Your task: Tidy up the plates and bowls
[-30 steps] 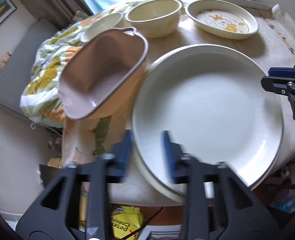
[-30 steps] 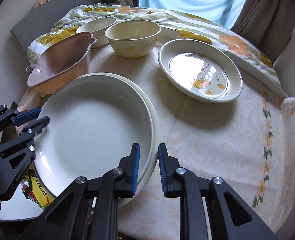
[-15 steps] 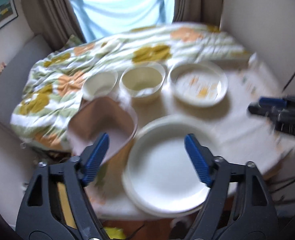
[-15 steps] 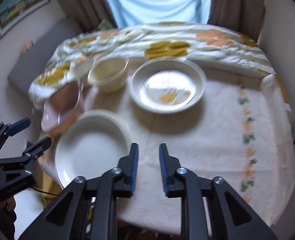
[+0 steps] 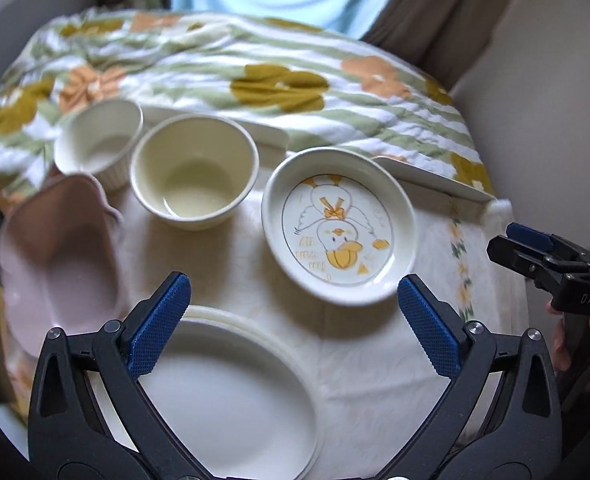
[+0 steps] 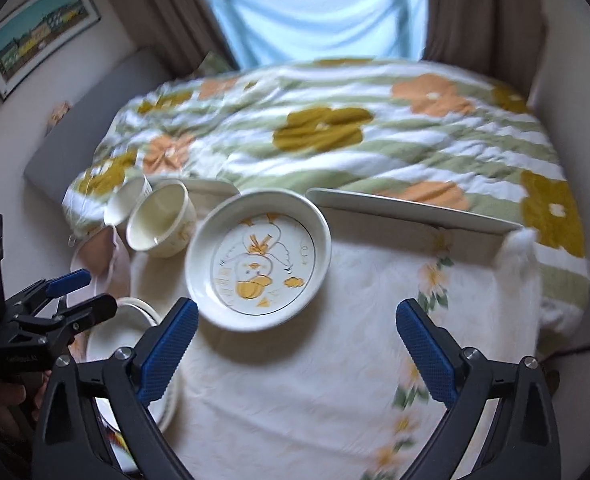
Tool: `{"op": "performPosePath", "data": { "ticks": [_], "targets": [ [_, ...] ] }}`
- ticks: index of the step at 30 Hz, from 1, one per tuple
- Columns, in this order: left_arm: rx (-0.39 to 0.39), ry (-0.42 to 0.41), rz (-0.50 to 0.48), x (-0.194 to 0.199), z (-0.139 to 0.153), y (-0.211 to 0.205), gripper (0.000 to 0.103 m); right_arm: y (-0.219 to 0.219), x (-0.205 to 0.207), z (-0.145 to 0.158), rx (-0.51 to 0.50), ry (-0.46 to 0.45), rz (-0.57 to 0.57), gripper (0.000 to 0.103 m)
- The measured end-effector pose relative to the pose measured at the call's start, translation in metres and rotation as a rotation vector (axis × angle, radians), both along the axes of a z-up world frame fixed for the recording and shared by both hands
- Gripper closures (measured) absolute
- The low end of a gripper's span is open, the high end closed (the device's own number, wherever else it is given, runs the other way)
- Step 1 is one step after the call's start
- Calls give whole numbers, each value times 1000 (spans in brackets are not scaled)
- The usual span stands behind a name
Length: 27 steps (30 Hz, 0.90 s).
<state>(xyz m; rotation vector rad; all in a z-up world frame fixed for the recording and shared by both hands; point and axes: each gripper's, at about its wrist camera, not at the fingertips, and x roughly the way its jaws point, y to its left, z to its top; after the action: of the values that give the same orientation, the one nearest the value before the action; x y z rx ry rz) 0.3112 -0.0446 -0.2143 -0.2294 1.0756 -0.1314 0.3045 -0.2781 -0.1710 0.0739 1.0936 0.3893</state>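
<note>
A duck-print oval dish (image 5: 339, 230) (image 6: 259, 258) sits mid-table. Left of it stand a cream bowl (image 5: 193, 170) (image 6: 161, 220) and a small white ribbed bowl (image 5: 99, 142) (image 6: 129, 196). A pink handled dish (image 5: 59, 256) (image 6: 99, 252) sits at the left edge. Stacked white plates (image 5: 231, 396) (image 6: 119, 328) lie at the near left. My left gripper (image 5: 293, 300) is open and empty above the plates' far rim. My right gripper (image 6: 295, 324) is open and empty, hovering just short of the duck dish.
The table wears a cream floral tablecloth (image 6: 335, 380). A flowered quilt (image 6: 335, 136) lies beyond the table's far edge. A wall (image 5: 543, 80) rises on the right. Each gripper shows in the other's view, the right (image 5: 551, 260), the left (image 6: 67, 296).
Both grippers have let go of the white plates and pulled back and up. The left opened first, and the right has opened wide since half a second ago. The plates lie on the table.
</note>
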Motion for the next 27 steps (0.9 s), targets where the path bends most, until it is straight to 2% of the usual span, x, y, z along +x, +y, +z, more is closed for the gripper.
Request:
{"op": "performPosePath", "data": {
  "ticks": [2, 4, 6, 8, 10, 11, 12, 14, 18, 19, 23, 27],
  "targets": [
    [-6, 39, 43, 14, -17, -3, 4, -3, 25, -18, 12, 30, 62, 4],
    [-29, 76, 73, 25, -32, -3, 20, -5, 41, -34, 30, 51, 110, 5],
    [-42, 119, 102, 35, -49, -4, 31, -3, 58, -51, 46, 78, 167, 10],
    [-35, 144, 132, 45, -63, -6, 36, 0, 72, -68, 60, 115, 226, 39],
    [-24, 162, 150, 54, -74, -7, 46, 6, 84, -83, 71, 151, 280, 49],
    [-23, 172, 155, 56, -78, -8, 51, 9, 89, -90, 74, 159, 299, 53],
    [-24, 181, 159, 59, -82, -8, 60, 10, 92, -94, 78, 163, 313, 56],
    [-20, 196, 169, 61, -89, -9, 67, 16, 97, -101, 90, 173, 350, 69],
    [-14, 196, 188, 62, -96, -9, 84, 21, 101, -109, 90, 176, 383, 71],
    [-19, 188, 189, 62, -96, -10, 87, 21, 102, -110, 94, 176, 387, 75],
    [-13, 179, 202, 62, -95, -12, 87, 17, 105, -113, 91, 164, 379, 87],
    [24, 174, 192, 63, -91, -17, 87, 15, 106, -114, 102, 163, 373, 89]
  ]
}}
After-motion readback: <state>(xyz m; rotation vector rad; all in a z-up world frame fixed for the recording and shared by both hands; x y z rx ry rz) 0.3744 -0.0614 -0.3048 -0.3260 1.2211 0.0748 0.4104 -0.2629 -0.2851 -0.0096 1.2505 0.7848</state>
